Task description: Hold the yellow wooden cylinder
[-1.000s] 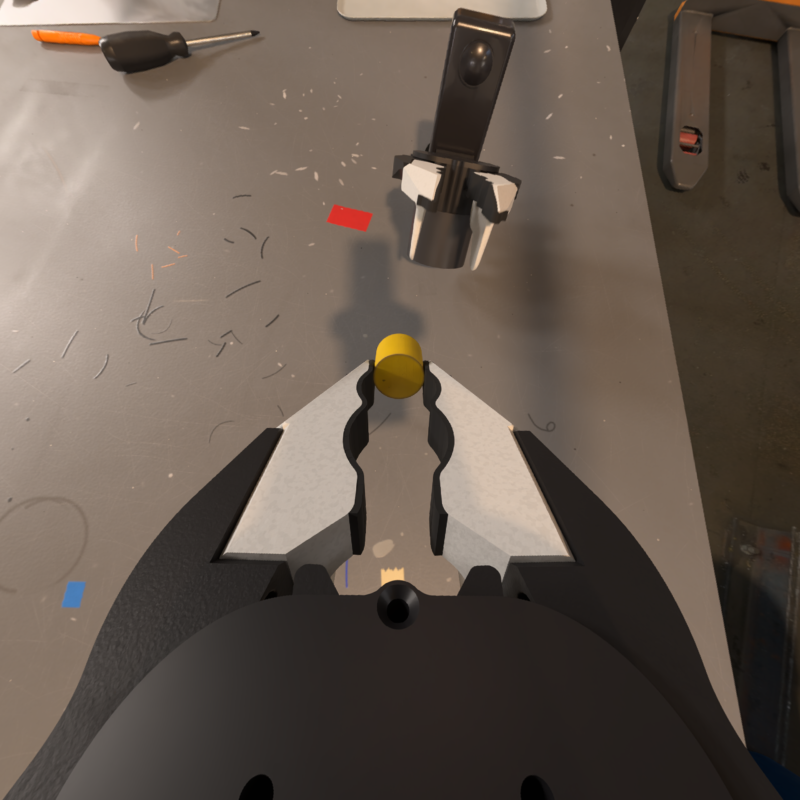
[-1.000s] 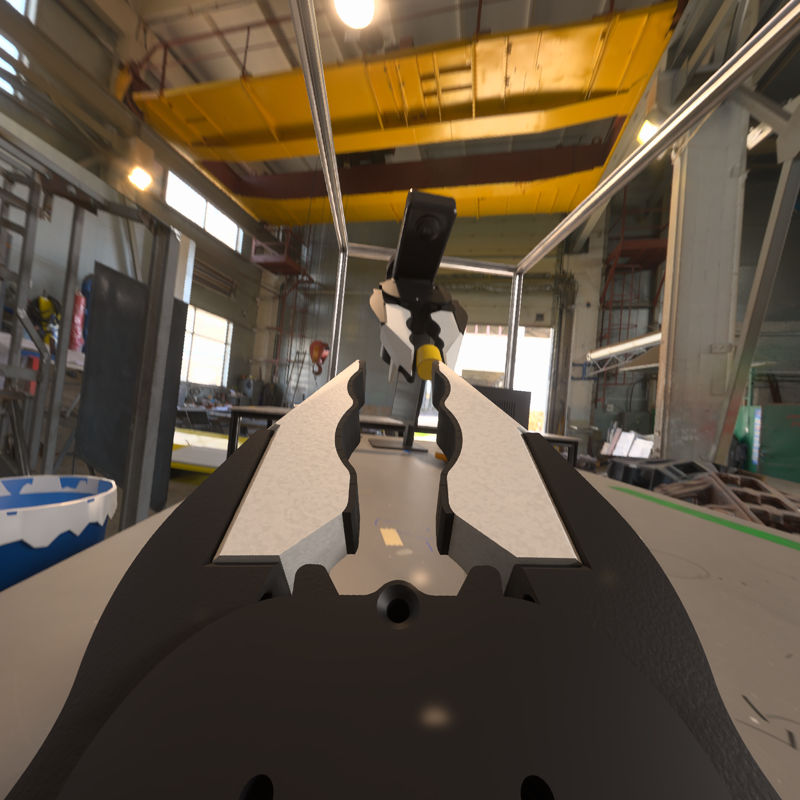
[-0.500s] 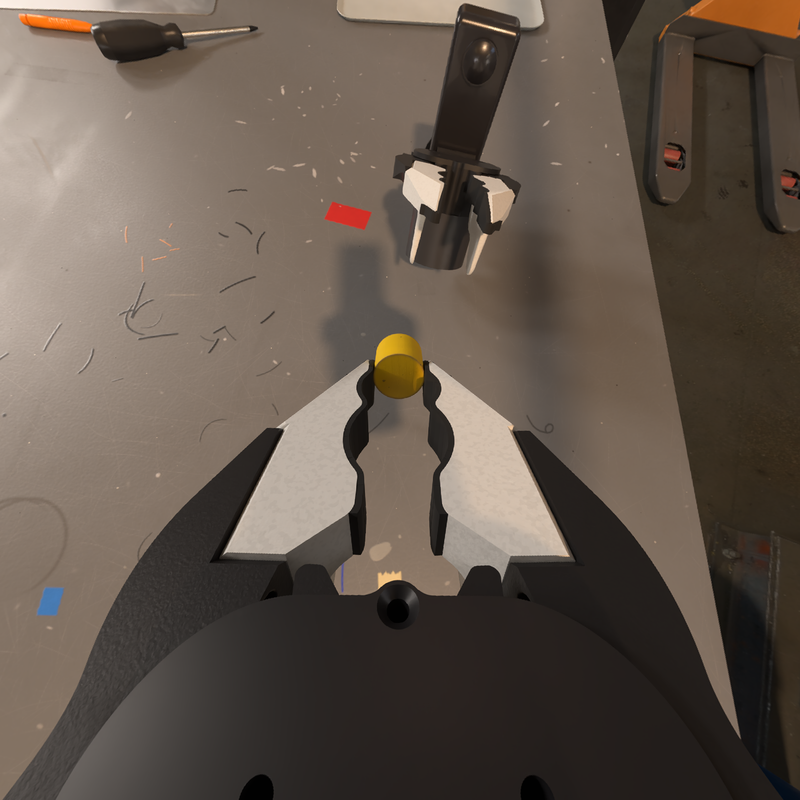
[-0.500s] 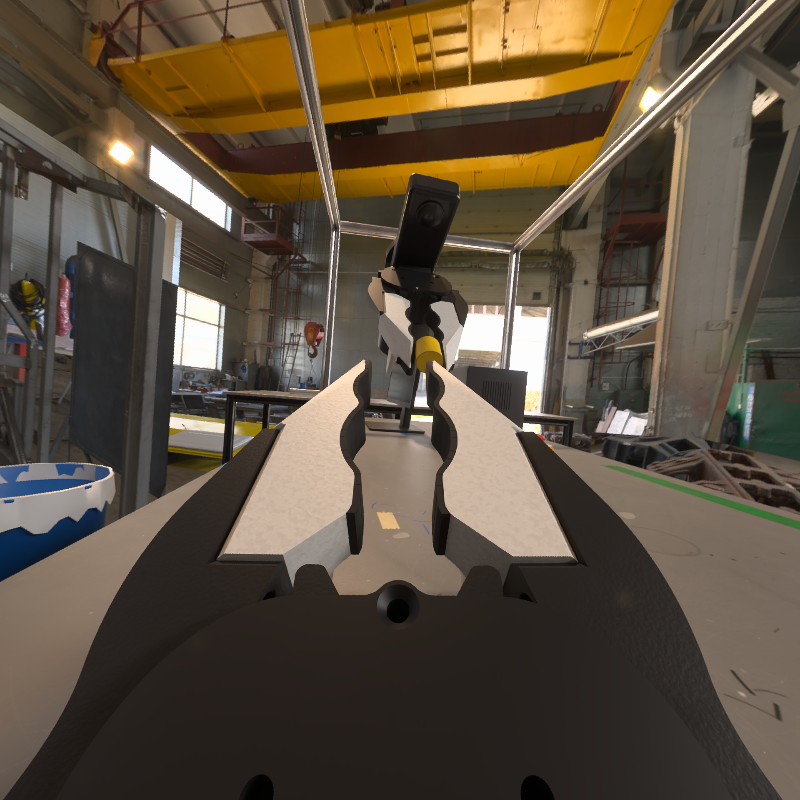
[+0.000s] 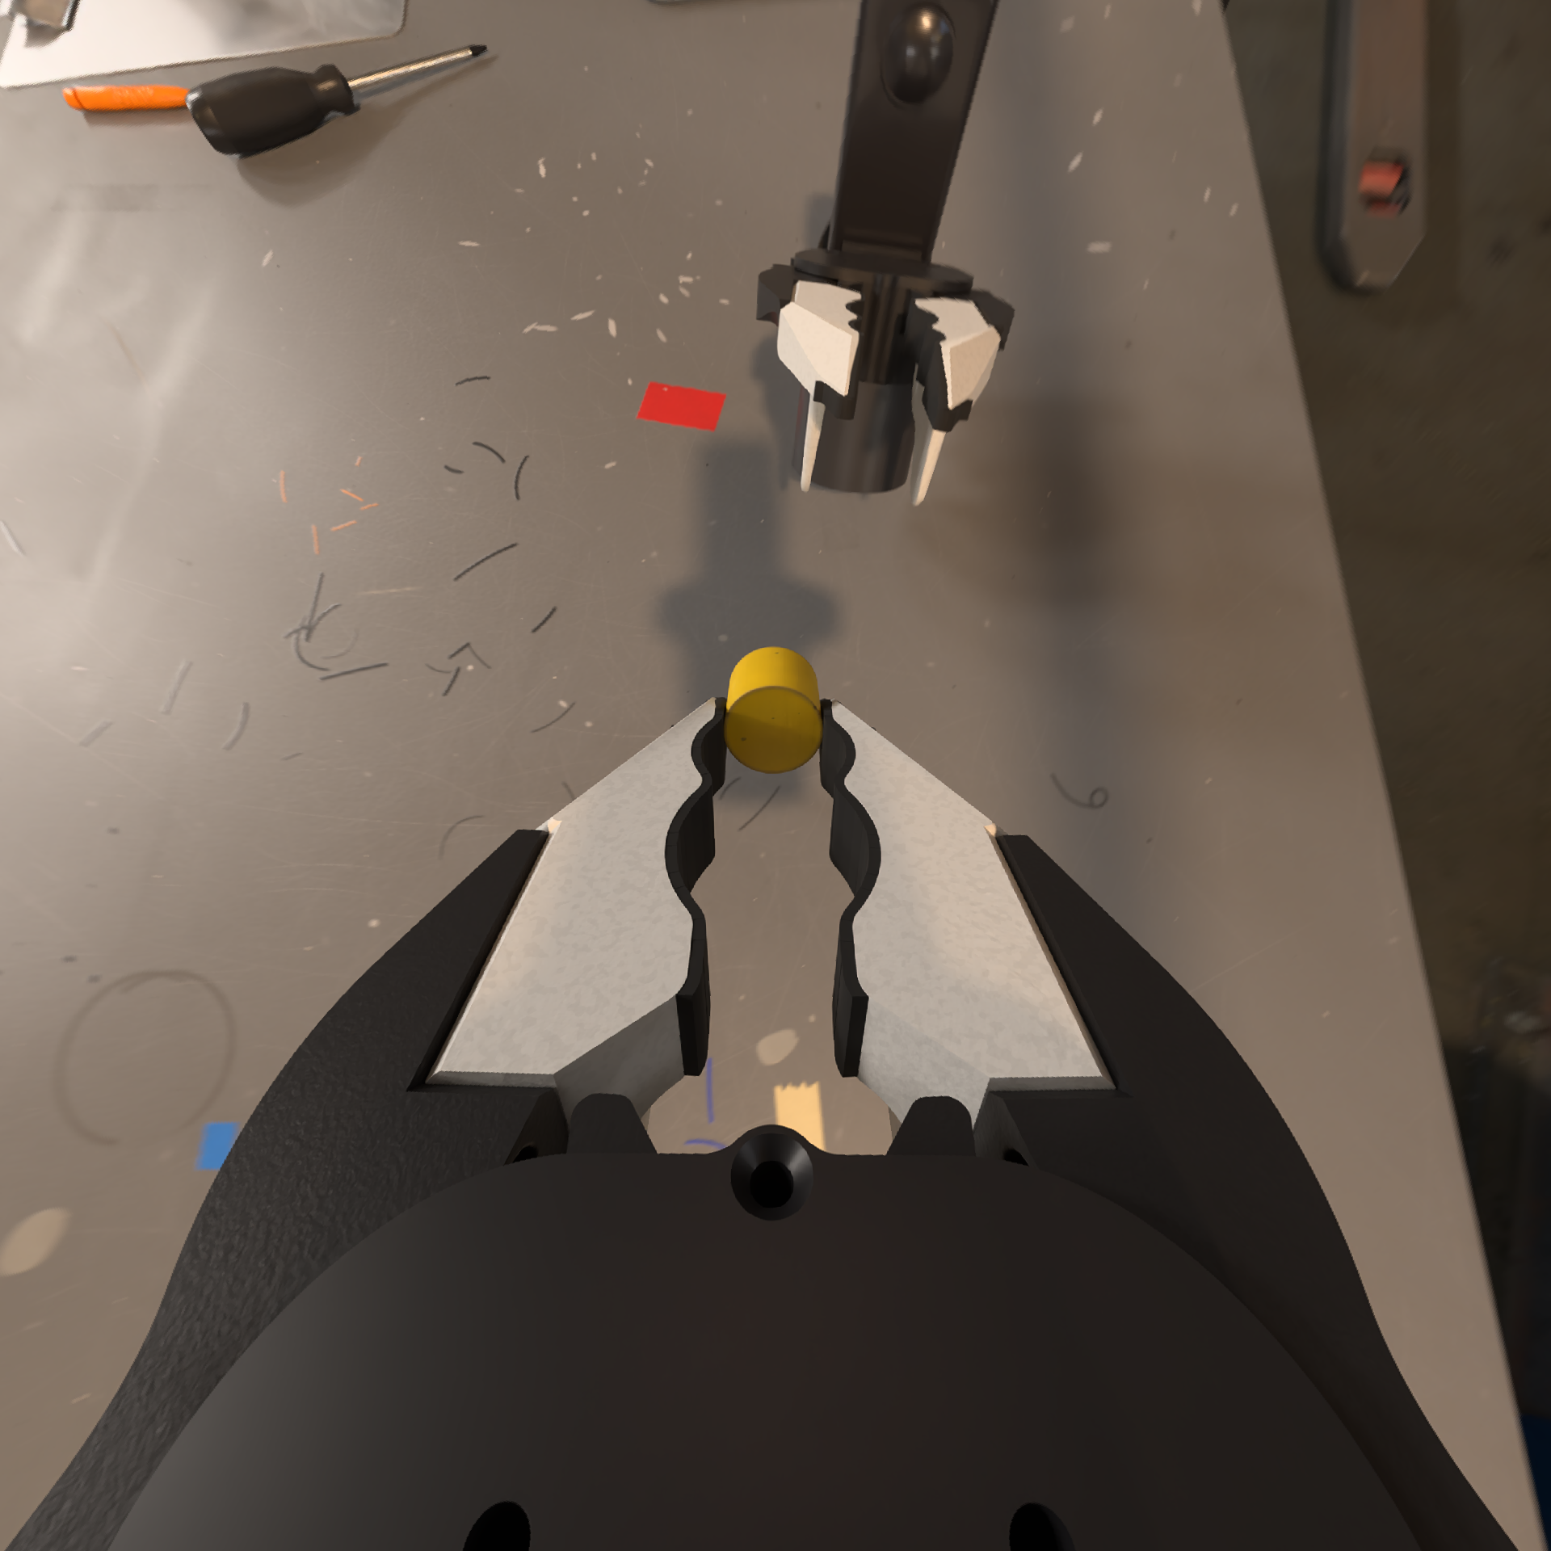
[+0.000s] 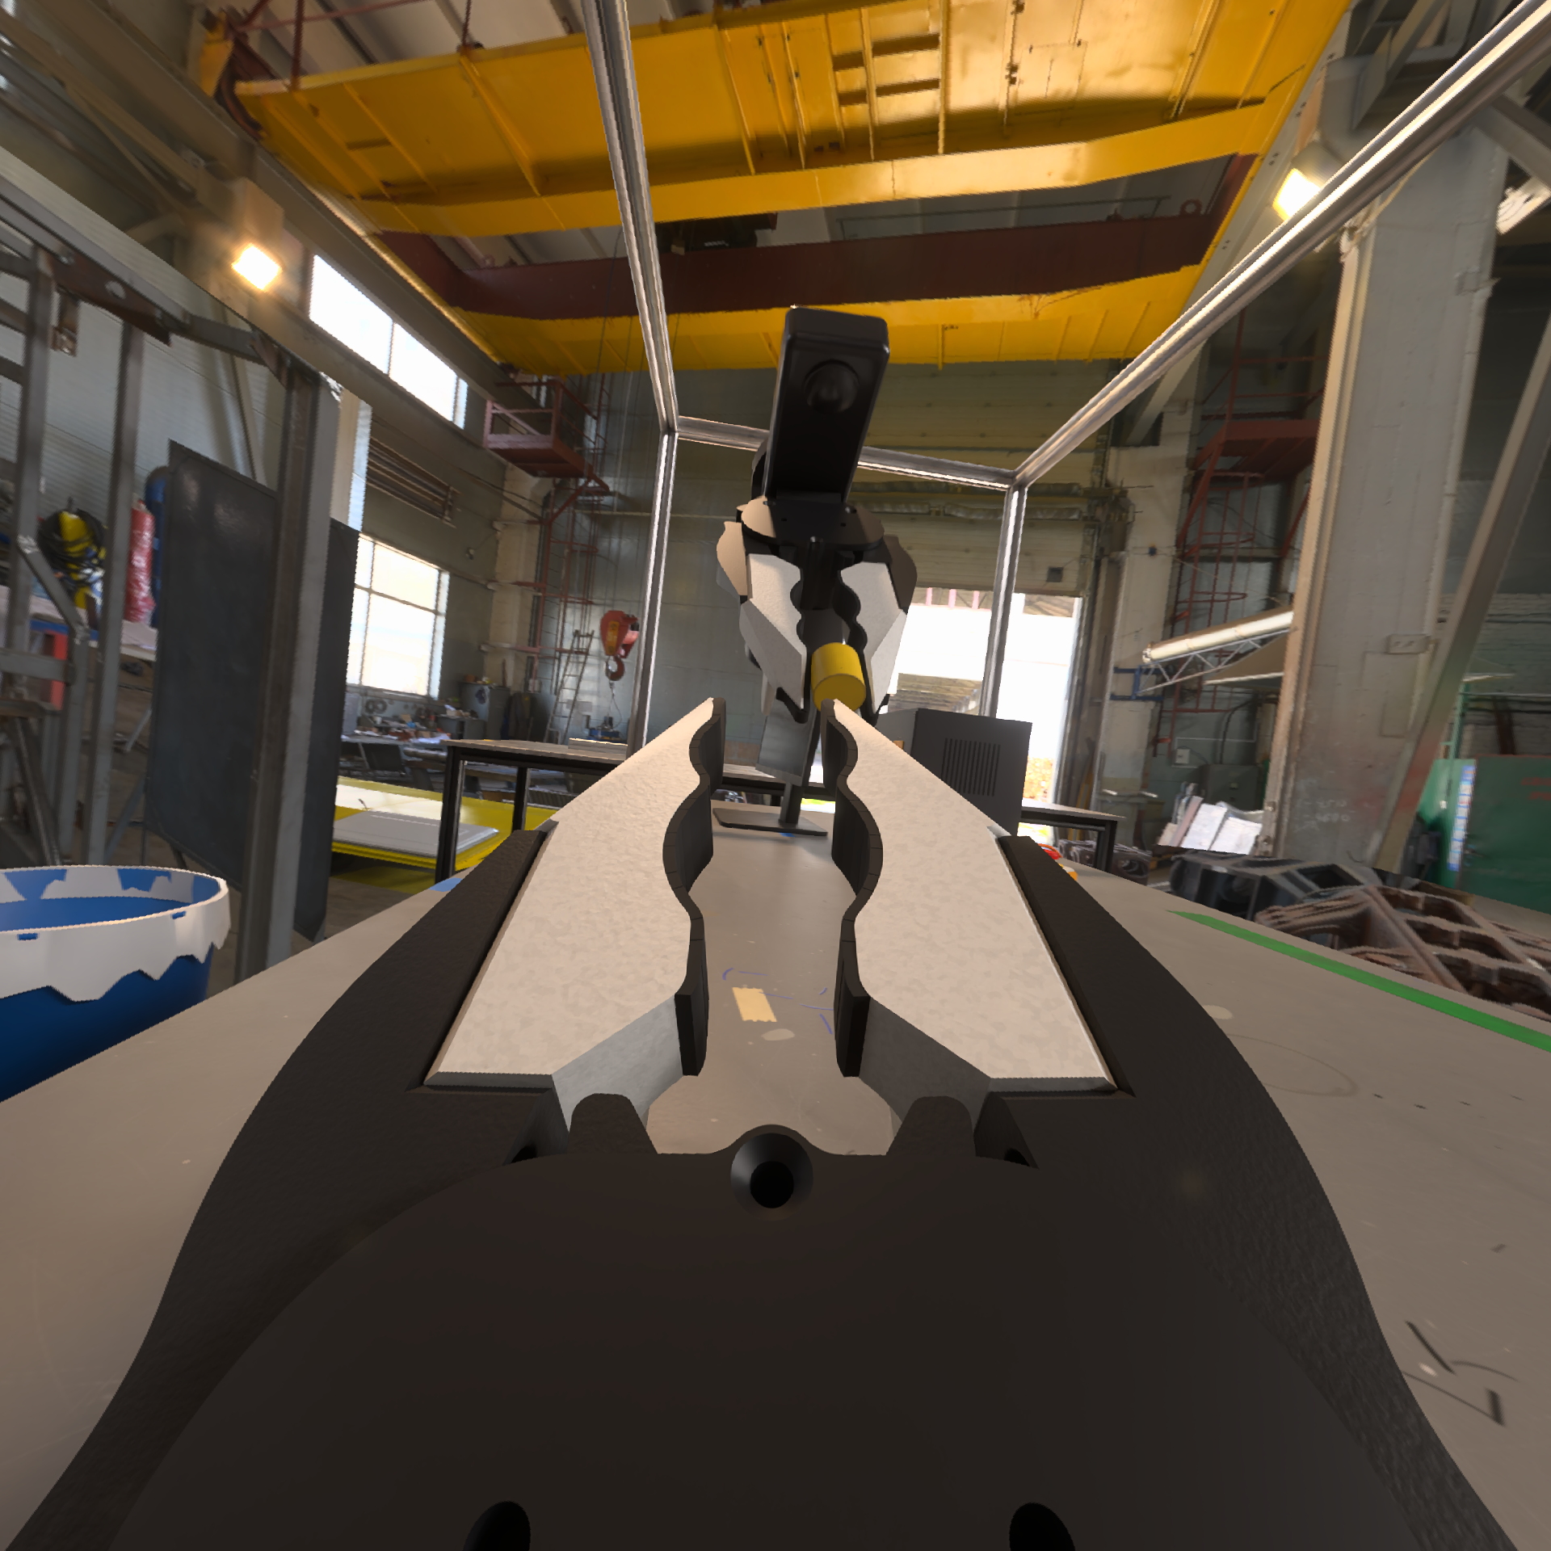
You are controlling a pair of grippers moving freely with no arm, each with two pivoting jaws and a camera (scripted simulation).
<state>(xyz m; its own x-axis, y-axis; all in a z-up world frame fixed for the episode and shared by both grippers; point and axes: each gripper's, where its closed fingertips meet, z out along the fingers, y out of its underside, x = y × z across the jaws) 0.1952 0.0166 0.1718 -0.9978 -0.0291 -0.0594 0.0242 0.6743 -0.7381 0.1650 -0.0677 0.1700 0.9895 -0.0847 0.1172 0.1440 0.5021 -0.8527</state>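
Note:
The yellow wooden cylinder [image 5: 772, 722] is pinched lying on its side between the fingertips of my left gripper [image 5: 772, 712], which is shut on it and holds it in the air above the grey table [image 5: 252, 797]. In the right wrist view the cylinder [image 6: 838, 676] and the left gripper [image 6: 827, 671] hang ahead, above the table. My right gripper [image 6: 770, 713] is open and empty, low over the table and pointing at the left one. In the left wrist view the right gripper [image 5: 863, 488] sits beyond the cylinder, fingers apart.
A black-handled screwdriver [image 5: 277, 105] and an orange pen [image 5: 126, 96] lie at the far left. Red [image 5: 681, 406] and blue [image 5: 216, 1146] tape patches mark the table. The table edge runs down the right [image 5: 1309, 587]. A blue bucket [image 6: 92, 948] stands left of the table.
The two grippers have drawn a little closer to each other; each looks larger in the other's view. The left gripper has kept hold of the cylinder.

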